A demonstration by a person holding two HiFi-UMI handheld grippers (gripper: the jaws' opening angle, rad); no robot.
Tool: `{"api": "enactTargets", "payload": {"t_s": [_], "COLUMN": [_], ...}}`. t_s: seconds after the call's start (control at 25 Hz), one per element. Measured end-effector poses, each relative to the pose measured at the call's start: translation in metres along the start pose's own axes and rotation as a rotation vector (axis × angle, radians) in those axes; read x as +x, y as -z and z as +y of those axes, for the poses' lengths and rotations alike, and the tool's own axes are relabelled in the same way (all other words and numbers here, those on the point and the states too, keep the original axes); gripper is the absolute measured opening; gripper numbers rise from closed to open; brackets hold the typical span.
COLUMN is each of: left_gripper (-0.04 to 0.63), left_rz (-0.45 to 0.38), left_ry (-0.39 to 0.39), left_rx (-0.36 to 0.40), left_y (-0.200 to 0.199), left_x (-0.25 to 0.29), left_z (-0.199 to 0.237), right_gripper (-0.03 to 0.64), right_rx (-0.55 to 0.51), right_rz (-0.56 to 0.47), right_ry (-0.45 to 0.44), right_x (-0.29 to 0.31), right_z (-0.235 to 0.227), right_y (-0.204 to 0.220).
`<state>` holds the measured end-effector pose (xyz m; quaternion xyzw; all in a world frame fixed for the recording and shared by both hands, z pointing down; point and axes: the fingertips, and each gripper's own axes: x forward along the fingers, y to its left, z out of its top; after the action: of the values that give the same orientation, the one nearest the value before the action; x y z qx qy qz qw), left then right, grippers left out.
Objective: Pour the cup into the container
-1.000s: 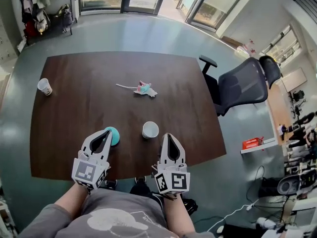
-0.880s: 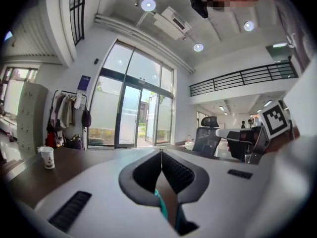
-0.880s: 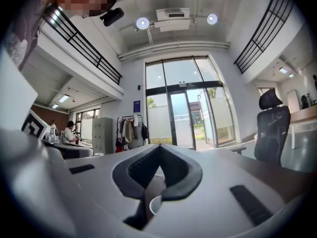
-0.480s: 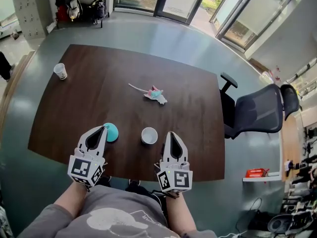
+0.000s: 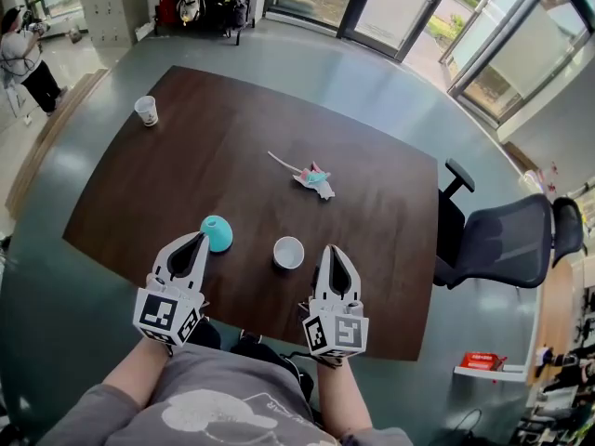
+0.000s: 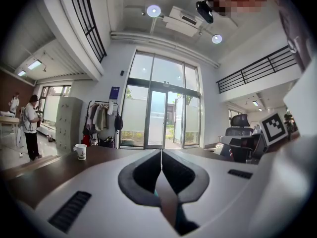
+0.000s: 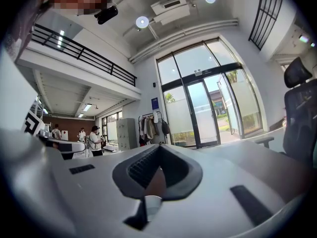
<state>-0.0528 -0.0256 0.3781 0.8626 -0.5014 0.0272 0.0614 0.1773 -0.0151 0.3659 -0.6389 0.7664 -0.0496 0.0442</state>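
Note:
A white paper cup (image 5: 288, 252) stands near the front edge of the dark wooden table (image 5: 177, 170), with a teal container (image 5: 216, 233) to its left. My left gripper (image 5: 200, 239) is shut and empty, its tip just left of the teal container. My right gripper (image 5: 333, 250) is also shut and empty, a little to the right of the white cup. In the left gripper view the left gripper (image 6: 161, 154) has its jaws closed together, with a sliver of teal below them. In the right gripper view the white cup (image 7: 152, 205) shows low under the shut right gripper (image 7: 159, 148).
A second paper cup (image 5: 146, 111) stands at the table's far left corner. A crumpled pink-and-teal wrapper (image 5: 311, 176) lies mid-table. A black office chair (image 5: 507, 242) stands to the right of the table. A person (image 5: 23, 56) stands far off at the left.
The head view has swung, so the table now lies more slanted in the picture. Both grippers turned with it, stayed shut and kept near the front edge; the cups have not moved.

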Motion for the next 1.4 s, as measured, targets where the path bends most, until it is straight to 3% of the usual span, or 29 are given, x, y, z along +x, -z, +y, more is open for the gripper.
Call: {"api": "enactTargets", "payload": {"t_s": [0.24, 0.68, 0.92, 1.04, 1.24, 1.4], "left_gripper": [0.009, 0.015, 0.127, 0.196, 0.388, 0.452], "left_rz": [0.042, 0.072, 0.171, 0.191, 0.203, 0.215], "left_ry": [-0.037, -0.023, 0.086, 0.089, 0.065, 0.091], "left_rx": [-0.011, 0.004, 0.005, 0.001, 0.024, 0.017], "left_y": [0.014, 0.051, 0.093, 0.109, 0.125, 0.134], "left_x": [-0.008, -0.006, 0.009, 0.016, 0.025, 0.035], "left_z": [0.005, 0.028, 0.023, 0.027, 0.034, 0.03], "right_gripper": [-0.012, -0.012, -0.012, -0.012, -0.012, -0.012], "right_rx": [-0.012, -0.02, -0.026, -0.022, -0.022, -0.034], "right_rz": [0.02, 0.085, 0.103, 0.118, 0.15, 0.167], "right_ry": [-0.012, 0.018, 0.059, 0.08, 0.09, 0.099], "right_x": [0.001, -0.011, -0.007, -0.006, -0.005, -0.006], "right_z": [-0.002, 0.0, -0.001, -0.001, 0.001, 0.002], "right_y": [0.002, 0.035, 0.047, 0.058, 0.073, 0.077]}}
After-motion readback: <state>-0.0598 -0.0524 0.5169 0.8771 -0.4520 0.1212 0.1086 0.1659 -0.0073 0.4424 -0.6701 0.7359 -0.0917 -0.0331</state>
